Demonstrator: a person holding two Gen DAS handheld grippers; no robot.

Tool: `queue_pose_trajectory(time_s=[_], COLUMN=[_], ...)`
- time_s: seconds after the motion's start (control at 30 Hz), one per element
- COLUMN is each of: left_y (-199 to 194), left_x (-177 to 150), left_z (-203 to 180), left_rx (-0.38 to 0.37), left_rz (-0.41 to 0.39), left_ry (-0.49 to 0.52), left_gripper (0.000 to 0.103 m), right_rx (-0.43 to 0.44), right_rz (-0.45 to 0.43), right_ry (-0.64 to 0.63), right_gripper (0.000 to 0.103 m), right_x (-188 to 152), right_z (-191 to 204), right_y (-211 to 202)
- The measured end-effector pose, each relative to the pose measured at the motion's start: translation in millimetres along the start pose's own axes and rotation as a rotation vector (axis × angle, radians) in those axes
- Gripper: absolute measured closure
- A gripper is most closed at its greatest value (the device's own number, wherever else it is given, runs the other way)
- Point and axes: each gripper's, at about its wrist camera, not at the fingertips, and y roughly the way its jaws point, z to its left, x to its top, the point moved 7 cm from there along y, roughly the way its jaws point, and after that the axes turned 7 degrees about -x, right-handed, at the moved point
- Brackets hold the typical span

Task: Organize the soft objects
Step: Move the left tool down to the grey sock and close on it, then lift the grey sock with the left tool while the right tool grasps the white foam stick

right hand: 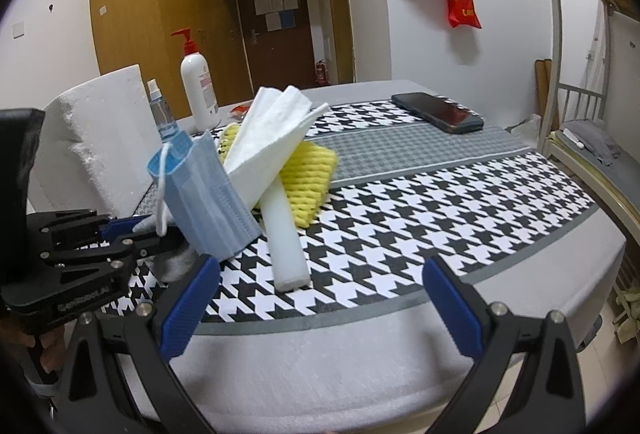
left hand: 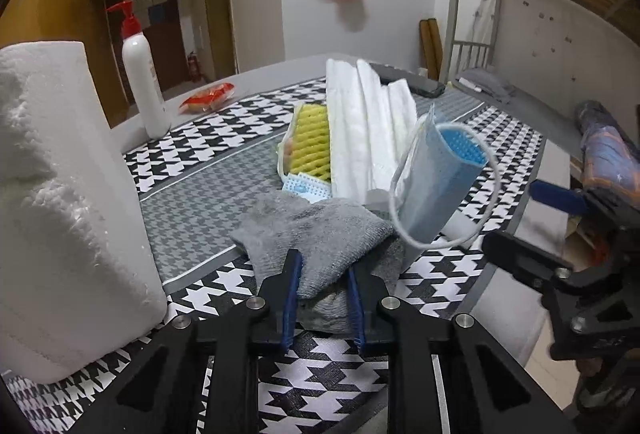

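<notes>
A pile of soft things lies on the houndstooth cloth (left hand: pixel 224 130): a grey sock (left hand: pixel 316 230), a blue face mask (left hand: pixel 436 182) propped upright, folded white tissue (left hand: pixel 368 126), yellow foam netting (left hand: pixel 310 146) and a white foam stick (right hand: pixel 286 238). My left gripper (left hand: pixel 322 278) is shut on the near end of the grey sock. My right gripper (right hand: pixel 320 298) is open and empty, at the table's near edge, just right of the mask (right hand: pixel 204 190). The right gripper also shows at the right edge of the left wrist view (left hand: pixel 560 234).
A big white foam block (left hand: pixel 60 202) stands close on the left. A white pump bottle (left hand: pixel 142 82), a small spray bottle (right hand: pixel 162 114) and a red snack packet (left hand: pixel 208 96) sit behind. A black phone (right hand: pixel 438 112) lies at the far right. A bunk bed (right hand: pixel 580 138) stands beyond the table.
</notes>
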Motion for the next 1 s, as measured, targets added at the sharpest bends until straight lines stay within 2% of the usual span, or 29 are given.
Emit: queue_pose_trajectory(time_s=[0.1,0.5,0.6,0.87,0.93,1.0], left_y=[-7,-37,-41,-45,-47,-49], left_x=[1,-8,-12,-18,-18,-17], left_z=[-2,10,10,12,14,14], left_rx=[-0.022,-0.027,-0.033,-0.046,-0.045,-0.045], left_rz=[-0.020,-0.071,-0.075,-0.082,-0.088,-0.093], left_ry=[0.006,-0.013,-0.024,-0.034,-0.039,-0.042], left_gripper=[0.086,0.086,0.086,0.086,0.086,0.086], right_rx=[0.001,0.014,0.008,-0.028,-0.039,-0.048], right_rz=[0.004,0.028,0.041,0.069,0.073,0.078], right_ry=[-0.002,-0.025,-0.045,-0.076,-0.097,-0.120], right_gripper=[0.001,0.001,0.018,0.039,0.050,0.053], right_x=[0,1,0,-1,-1,-1], right_z=[0,10,13,16,18,22], right_y=[2,15,19,32,33,34])
